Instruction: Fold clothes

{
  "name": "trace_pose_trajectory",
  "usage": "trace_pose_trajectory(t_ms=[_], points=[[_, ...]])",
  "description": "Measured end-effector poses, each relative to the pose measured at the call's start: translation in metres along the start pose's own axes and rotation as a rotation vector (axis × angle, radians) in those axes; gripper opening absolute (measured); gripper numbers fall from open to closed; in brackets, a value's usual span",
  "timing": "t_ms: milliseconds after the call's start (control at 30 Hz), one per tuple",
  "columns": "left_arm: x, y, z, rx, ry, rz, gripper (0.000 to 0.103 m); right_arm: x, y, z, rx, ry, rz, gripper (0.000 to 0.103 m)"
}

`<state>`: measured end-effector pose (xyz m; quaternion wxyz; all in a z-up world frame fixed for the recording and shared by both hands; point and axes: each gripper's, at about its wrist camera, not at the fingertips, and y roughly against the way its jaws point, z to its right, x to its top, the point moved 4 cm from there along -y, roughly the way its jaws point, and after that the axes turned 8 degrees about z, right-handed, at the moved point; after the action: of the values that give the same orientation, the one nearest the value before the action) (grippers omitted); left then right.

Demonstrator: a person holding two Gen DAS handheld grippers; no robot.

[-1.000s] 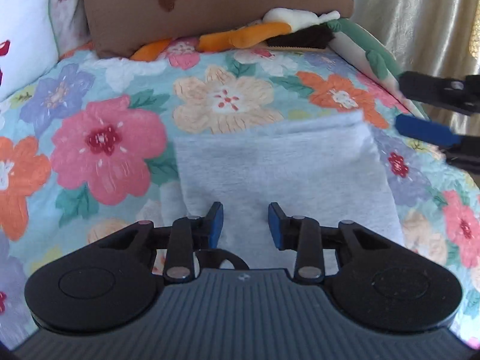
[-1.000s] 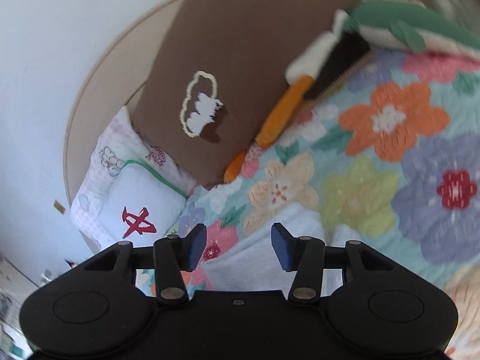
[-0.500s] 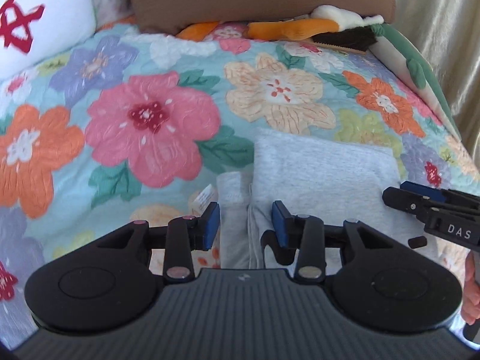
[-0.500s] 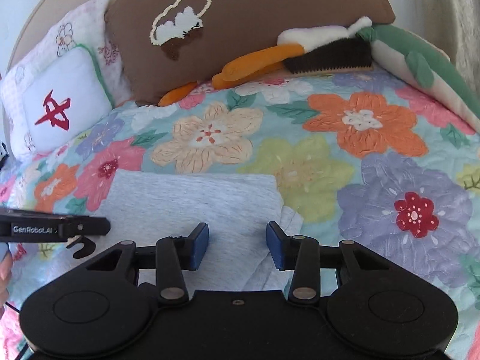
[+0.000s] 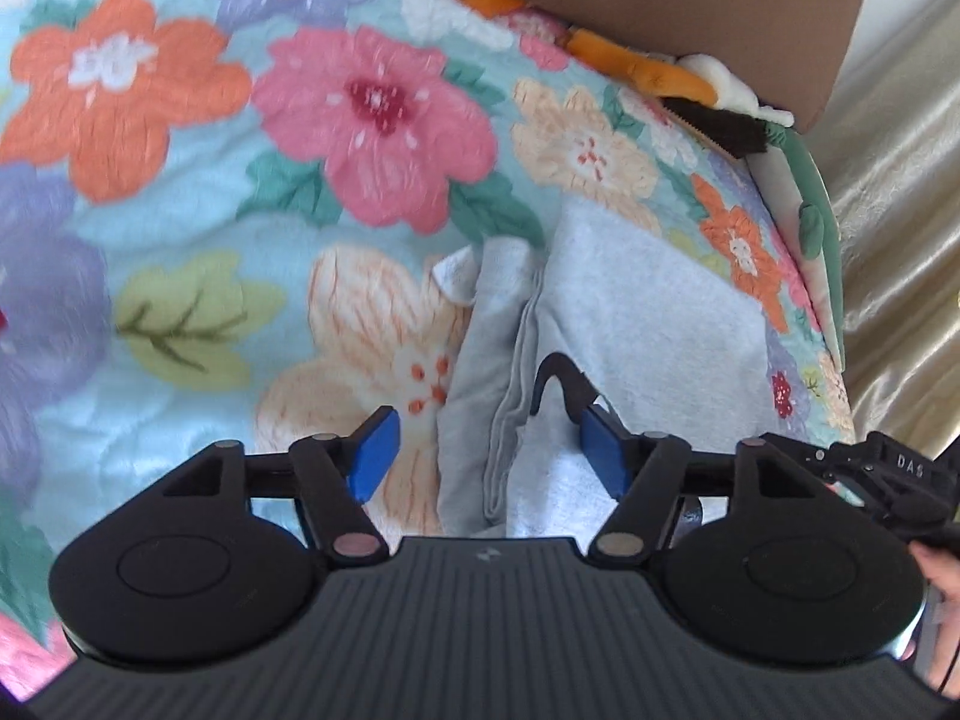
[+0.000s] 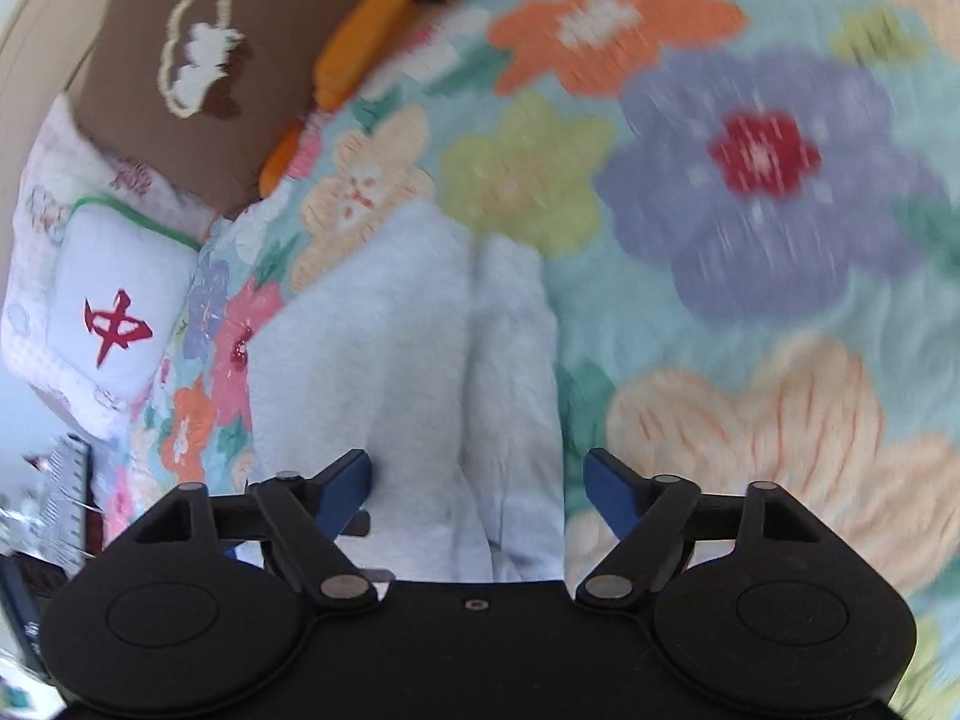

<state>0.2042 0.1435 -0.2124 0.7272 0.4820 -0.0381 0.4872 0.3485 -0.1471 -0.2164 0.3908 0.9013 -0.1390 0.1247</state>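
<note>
- the grey garment [image 5: 648, 312] lies on the flowered bed quilt [image 5: 180, 240], already folded into a compact rectangle with layered edges along one side.
- left gripper [image 5: 486, 450] is opening over those layered edges, clamping nothing.
- right gripper [image 6: 477, 489] is opening wide above the cloth, empty.
- likely one last fold or tidy remains.
</note>
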Motion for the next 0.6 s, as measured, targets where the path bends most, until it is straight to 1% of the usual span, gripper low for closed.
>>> trace_pose_trajectory(t_ms=[33,100,133,167,200,233,267,300,333,400,467,533,567,600], points=[[-0.002,-0.003,-0.002,-0.023,0.02,-0.006,0.074,-0.004,-0.003,0.008,0.023,-0.059,-0.019,0.089],[-0.005,-0.009,-0.006,-0.067,0.073,-0.011,0.075,-0.013,-0.013,0.018,0.102,-0.16,-0.047,0.09],[-0.007,-0.013,-0.008,-0.086,0.093,-0.011,0.074,-0.016,-0.016,0.018,0.118,-0.162,-0.043,0.091],[-0.009,-0.017,-0.008,-0.098,0.102,-0.009,0.071,-0.019,-0.019,0.018,0.133,-0.161,-0.037,0.091],[-0.01,-0.021,-0.007,-0.109,0.106,-0.005,0.059,-0.02,-0.02,0.014,0.132,-0.146,-0.016,0.091],[-0.011,-0.024,-0.006,-0.109,0.1,0.004,0.052,-0.022,-0.022,0.011,0.131,-0.128,0.004,0.085],[-0.012,-0.024,-0.004,-0.094,0.089,0.013,0.044,-0.025,-0.022,0.007,0.125,-0.099,0.026,0.079],[-0.012,-0.022,-0.001,-0.079,0.064,0.025,0.038,-0.027,-0.022,0.002,0.124,-0.057,0.047,0.07],[-0.012,-0.017,0.004,-0.065,0.026,0.042,0.036,-0.029,-0.021,-0.003,0.124,-0.018,0.066,0.063],[-0.013,-0.002,0.014,-0.031,-0.065,0.1,0.028,-0.03,-0.021,-0.015,0.16,0.03,0.073,0.06],[-0.013,0.018,0.018,0.017,-0.133,0.175,0.028,-0.032,-0.021,-0.028,0.21,0.07,0.071,0.059],[-0.012,0.04,0.02,0.071,-0.196,0.248,0.027,-0.037,-0.023,-0.043,0.284,0.091,0.053,0.058],[-0.011,0.051,0.019,0.093,-0.215,0.28,0.027,-0.042,-0.026,-0.051,0.303,0.115,0.048,0.058],[-0.007,0.063,0.014,0.104,-0.207,0.3,0.027,-0.046,-0.028,-0.059,0.322,0.138,0.045,0.058]])
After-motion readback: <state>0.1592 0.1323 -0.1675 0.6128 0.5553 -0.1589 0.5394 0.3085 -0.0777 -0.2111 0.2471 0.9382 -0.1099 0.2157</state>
